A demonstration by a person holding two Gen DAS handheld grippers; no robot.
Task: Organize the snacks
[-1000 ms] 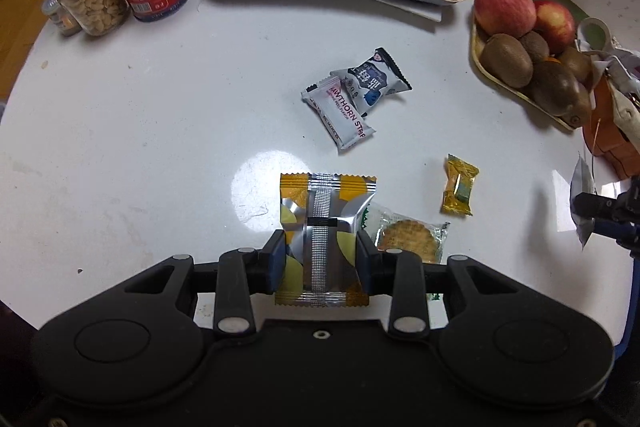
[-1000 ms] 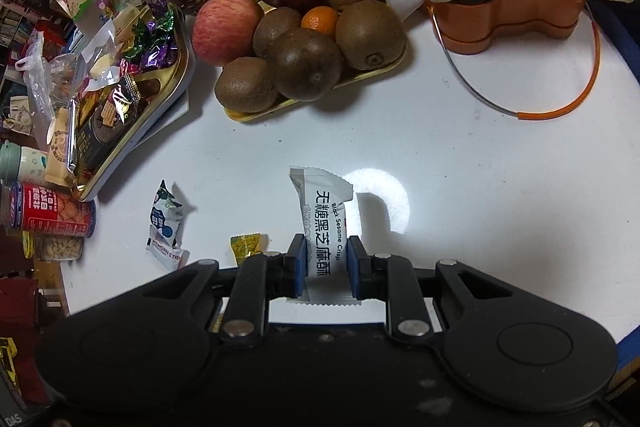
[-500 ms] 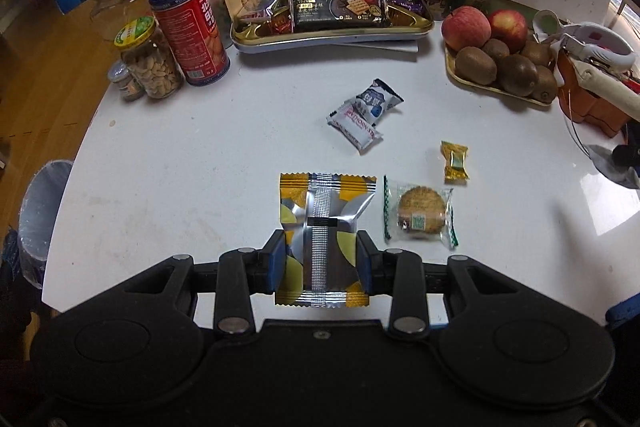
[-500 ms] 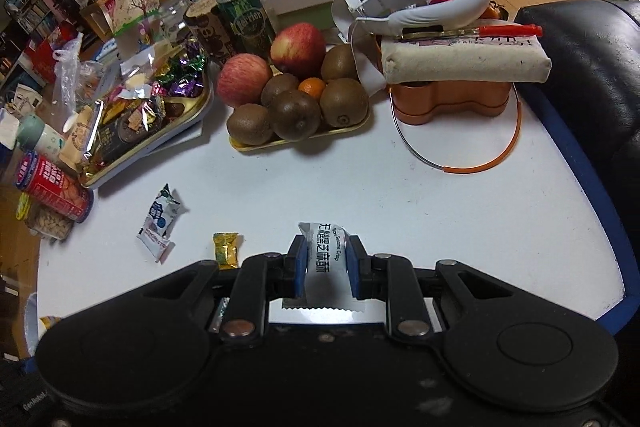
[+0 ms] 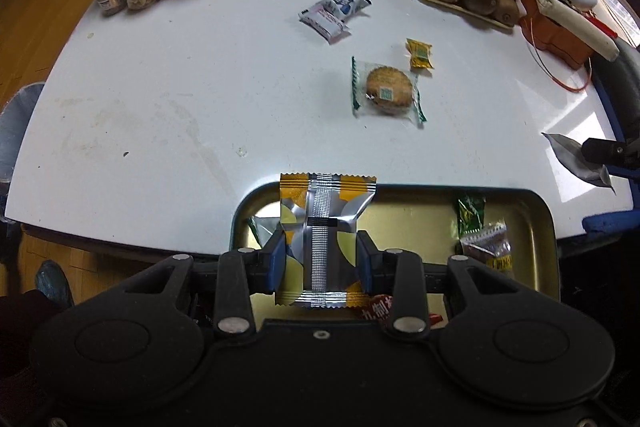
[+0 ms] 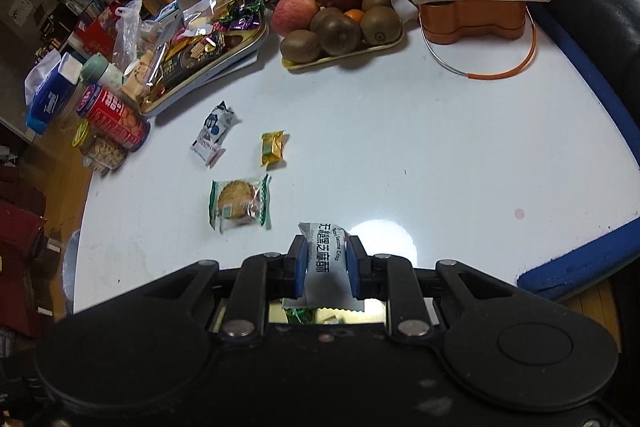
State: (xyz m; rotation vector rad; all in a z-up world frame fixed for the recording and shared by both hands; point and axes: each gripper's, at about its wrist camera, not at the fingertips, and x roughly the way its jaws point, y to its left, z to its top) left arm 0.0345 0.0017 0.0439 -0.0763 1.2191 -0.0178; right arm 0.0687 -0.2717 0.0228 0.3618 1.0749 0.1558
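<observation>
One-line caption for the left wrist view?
Left gripper holds a yellow-and-silver foil snack packet above a gold metal tray at the white table's edge.

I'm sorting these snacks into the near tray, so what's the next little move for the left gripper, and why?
Probably lower a little and let go. The left gripper is shut on the yellow and silver packet, which already hangs over the gold tray at the table's near edge, where other wrapped snacks lie. The spot beneath looks mostly free.
</observation>
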